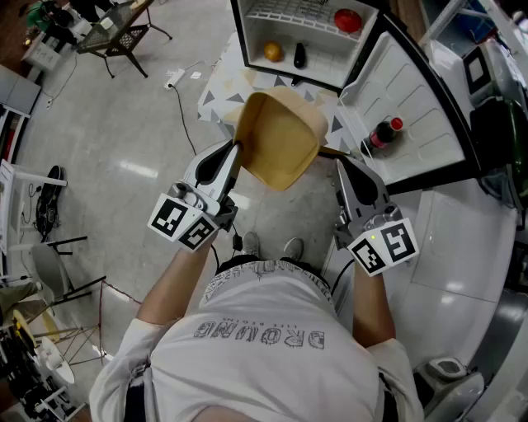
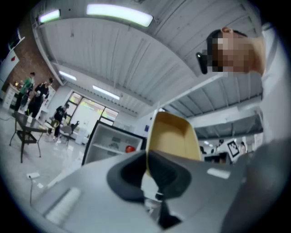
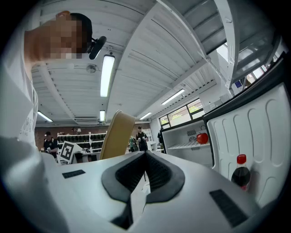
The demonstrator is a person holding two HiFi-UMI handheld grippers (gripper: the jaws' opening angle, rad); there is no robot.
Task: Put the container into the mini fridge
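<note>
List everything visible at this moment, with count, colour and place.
container: one, tan, held up in front of the open fridge
mini fridge: one, white inside, door open, top of the head view
round fruit: one, orange, fridge's lower level
dark item: one, black, beside the fruit
round item: one, red, upper shelf
bottle: one, dark with a red cap, door rack
power strip: one, white, floor
chair: one, dark, top left
left claw: one, grey, shut on the container's rim
right claw: one, grey, shut and empty, right of the container
</note>
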